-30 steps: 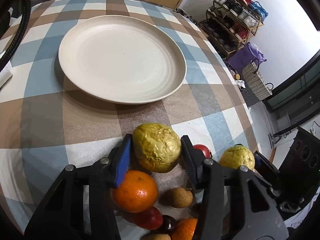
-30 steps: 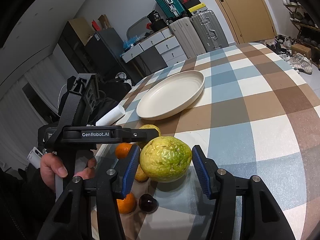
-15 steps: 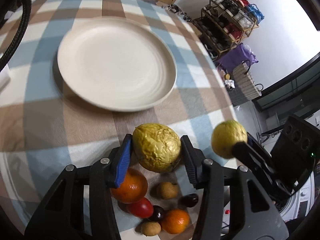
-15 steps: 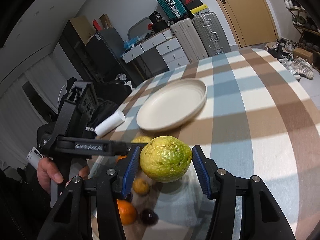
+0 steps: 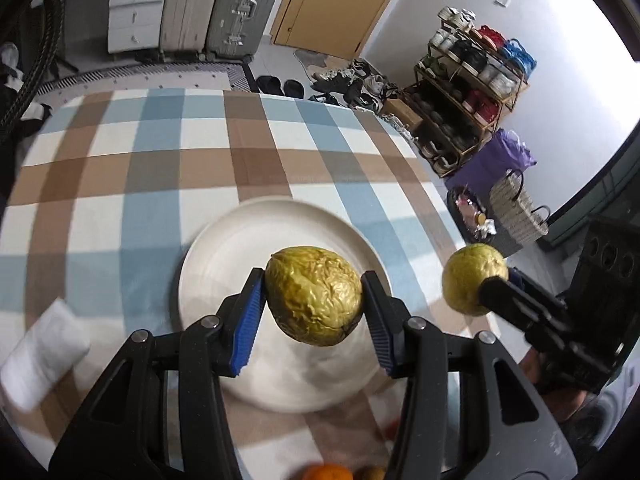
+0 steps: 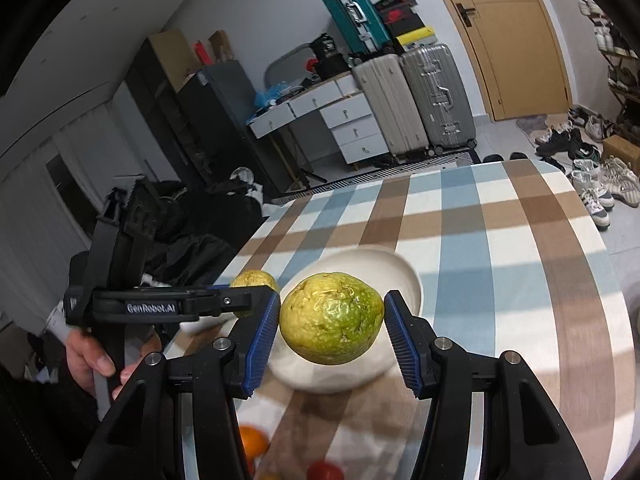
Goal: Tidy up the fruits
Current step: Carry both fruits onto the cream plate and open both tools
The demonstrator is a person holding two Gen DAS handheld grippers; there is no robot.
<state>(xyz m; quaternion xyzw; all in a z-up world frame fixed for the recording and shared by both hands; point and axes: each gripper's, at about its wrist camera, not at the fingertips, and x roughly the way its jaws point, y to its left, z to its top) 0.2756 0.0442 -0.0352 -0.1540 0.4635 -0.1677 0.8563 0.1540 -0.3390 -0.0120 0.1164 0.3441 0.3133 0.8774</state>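
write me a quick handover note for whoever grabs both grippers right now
Left gripper: shut on the wrinkled golden-yellow fruit, held in the air over the cream plate.
Right gripper: shut on the green-yellow fruit, also in the air, near the plate's edge.
Plate: on the checked tablecloth, nothing lying on it yet.
Rest of the fruit: an orange and a red fruit sit on the cloth on the near side of the plate; others may be out of view.
Done: both fruits picked up.
Left: set both on the plate, then fetch the remaining fruit.
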